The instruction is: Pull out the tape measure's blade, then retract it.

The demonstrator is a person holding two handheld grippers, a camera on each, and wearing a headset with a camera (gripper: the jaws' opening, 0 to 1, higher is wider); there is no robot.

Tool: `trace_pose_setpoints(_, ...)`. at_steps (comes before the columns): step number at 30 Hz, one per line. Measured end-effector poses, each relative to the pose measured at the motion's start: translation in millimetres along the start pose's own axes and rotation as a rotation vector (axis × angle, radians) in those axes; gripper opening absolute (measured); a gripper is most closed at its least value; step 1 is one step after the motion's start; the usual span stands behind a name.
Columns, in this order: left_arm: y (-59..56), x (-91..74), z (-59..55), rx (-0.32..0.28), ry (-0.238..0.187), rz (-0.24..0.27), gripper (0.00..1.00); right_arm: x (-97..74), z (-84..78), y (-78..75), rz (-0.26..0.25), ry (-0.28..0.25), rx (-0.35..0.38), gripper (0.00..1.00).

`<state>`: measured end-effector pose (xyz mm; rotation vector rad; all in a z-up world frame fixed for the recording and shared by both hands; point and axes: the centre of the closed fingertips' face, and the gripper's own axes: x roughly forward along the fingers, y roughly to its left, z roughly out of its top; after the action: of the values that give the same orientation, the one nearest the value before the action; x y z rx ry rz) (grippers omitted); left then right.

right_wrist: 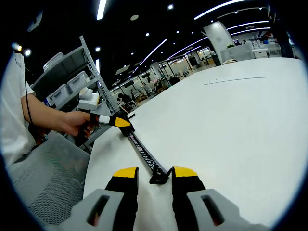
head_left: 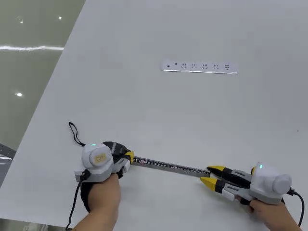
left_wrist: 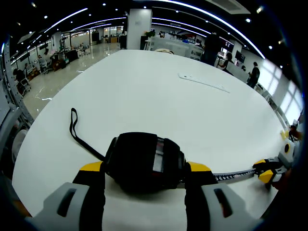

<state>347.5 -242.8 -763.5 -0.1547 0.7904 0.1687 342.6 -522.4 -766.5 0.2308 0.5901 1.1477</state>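
Smooth matt white table (head_left: pixel 144 110), glossy black plastic tape measure case (left_wrist: pixel 144 161), thin cord strap (left_wrist: pixel 74 130).

From my end it's a black tape measure (left_wrist: pixel 144 161) with a black strap (left_wrist: pixel 77 132), a dark blade (head_left: pixel 168 166) with pale tick marks, left gripper (head_left: pixel 129 159) and right gripper (head_left: pixel 211 175) both white-grey with black jaws and yellow tips, plus a plain white table (head_left: pixel 144 96) and white power strip (head_left: pixel 198 66).
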Motion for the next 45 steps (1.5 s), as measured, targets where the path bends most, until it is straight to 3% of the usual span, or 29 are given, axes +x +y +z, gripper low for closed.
trace_pose_setpoints(8, 0.1, 0.2, -0.3, 0.002, 0.0, 0.001, 0.64, -0.6, -1.5, -2.4, 0.006, 0.012, -0.003, 0.17)
trace_pose_setpoints(20, -0.2, 0.0, -0.5, 0.004, -0.001, 0.0, 0.65, -1.7, -5.5, 1.4, 0.021, 0.012, -0.052, 0.15)
trace_pose_setpoints(25, 0.2, 0.1, -0.4, 0.004, -0.002, -0.001, 0.65, -1.5, -5.8, 2.9, 0.018, 0.006, -0.18, 0.14)
trace_pose_setpoints(30, 0.2, 0.1, -0.5, 0.003, -0.002, 0.0, 0.65, -0.9, -7.1, 5.7, 0.004, 0.004, -0.252, 0.14)
trace_pose_setpoints(34, 0.2, 0.4, -0.3, 0.006, -0.001, 0.003, 0.65, -0.8, -5.8, 4.1, -0.032, -0.001, -0.368, 0.13)
trace_pose_setpoints(45, 0.6, 0.7, -0.9, 0.005, 0.003, 0.018, 0.65, -0.4, -4.9, 3.4, -0.044, -0.014, -0.317, 0.14)
